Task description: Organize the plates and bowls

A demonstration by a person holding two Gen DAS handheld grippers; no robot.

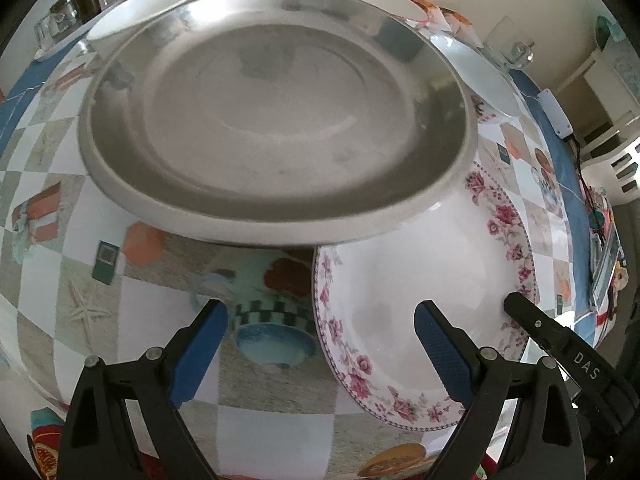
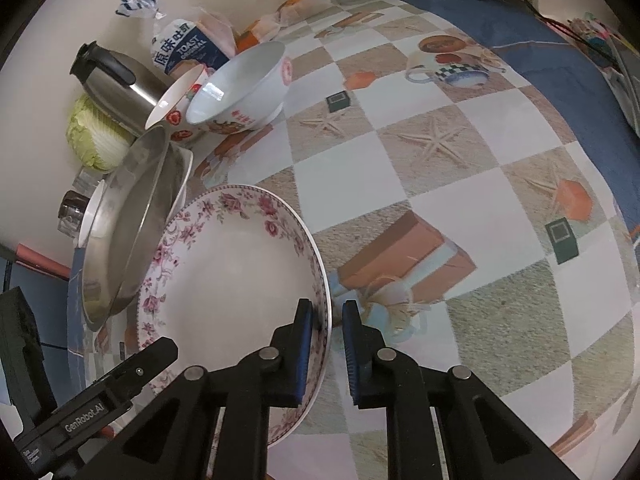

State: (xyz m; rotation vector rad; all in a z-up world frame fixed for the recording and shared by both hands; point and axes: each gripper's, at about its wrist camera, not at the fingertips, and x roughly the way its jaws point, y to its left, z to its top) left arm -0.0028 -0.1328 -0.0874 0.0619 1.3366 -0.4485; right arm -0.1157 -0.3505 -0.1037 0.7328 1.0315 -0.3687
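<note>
At the bottom centre of the right wrist view, the right gripper (image 2: pixel 327 322) is pinched narrow on the near rim of the floral plate (image 2: pixel 232 276), which lies up-left of it, seemingly tilted off the tablecloth (image 2: pixel 460 168). The steel plate (image 2: pixel 132 216) sits just beyond, upper left. The left gripper (image 1: pixel 320 340) hangs wide and empty nearby, beside the floral plate's other edge.

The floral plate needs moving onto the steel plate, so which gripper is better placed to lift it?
Right. The right gripper is shut on the floral plate's rim; the left gripper is open, holding nothing.
</note>
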